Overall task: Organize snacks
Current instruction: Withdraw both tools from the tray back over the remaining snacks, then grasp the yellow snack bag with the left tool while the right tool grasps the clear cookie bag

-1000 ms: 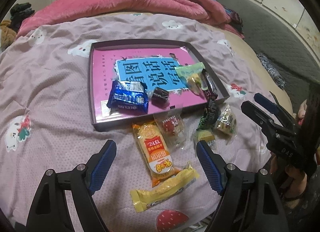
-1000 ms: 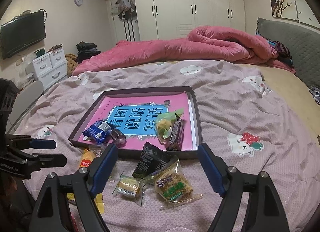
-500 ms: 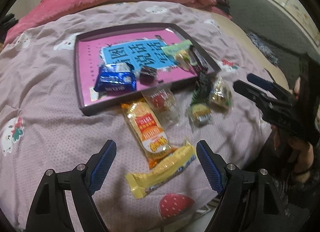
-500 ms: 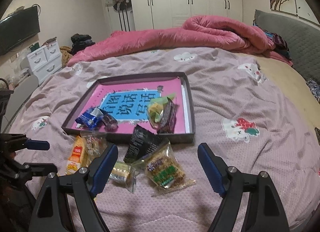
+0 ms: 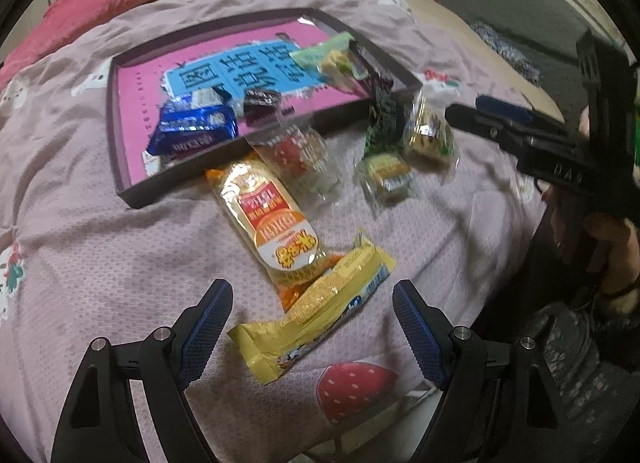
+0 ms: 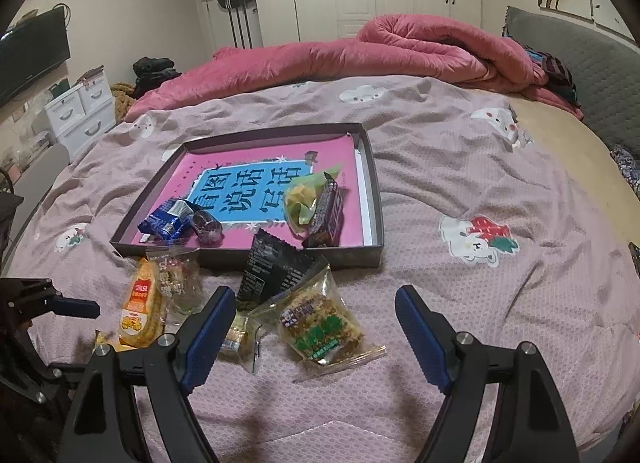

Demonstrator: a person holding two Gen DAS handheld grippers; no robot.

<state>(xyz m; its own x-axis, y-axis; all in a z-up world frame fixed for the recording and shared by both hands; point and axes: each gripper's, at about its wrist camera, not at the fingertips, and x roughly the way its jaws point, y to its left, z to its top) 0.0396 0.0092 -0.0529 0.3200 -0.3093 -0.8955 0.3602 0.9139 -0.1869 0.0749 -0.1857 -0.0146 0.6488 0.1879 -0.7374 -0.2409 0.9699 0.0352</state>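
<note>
Down on the bedspread [image 6: 460, 167], the dark tray [image 6: 378, 199] with its pink and blue bottom sits at about twelve o'clock from both grippers. Inside it lie a blue packet [image 5: 192, 131], a small dark candy [image 5: 261, 98], a green-yellow packet [image 6: 302, 199] and a dark bar [image 6: 329, 215].

Outside, just before the tray's near wall, lie the other snacks: an orange packet [image 5: 272, 215], a clear packet with a red sweet [image 5: 298, 155], a black packet [image 6: 272, 267], a small gold-wrapped snack [image 5: 386, 175] and a green-labelled cracker packet [image 6: 324, 327].

The left gripper [image 5: 308, 327] hangs with its jaws wide apart and empty, a long yellow packet [image 5: 316, 307] lying between them, untouched. The right gripper [image 6: 312, 329] is likewise spread wide, holding nothing, above the cracker packet.
</note>
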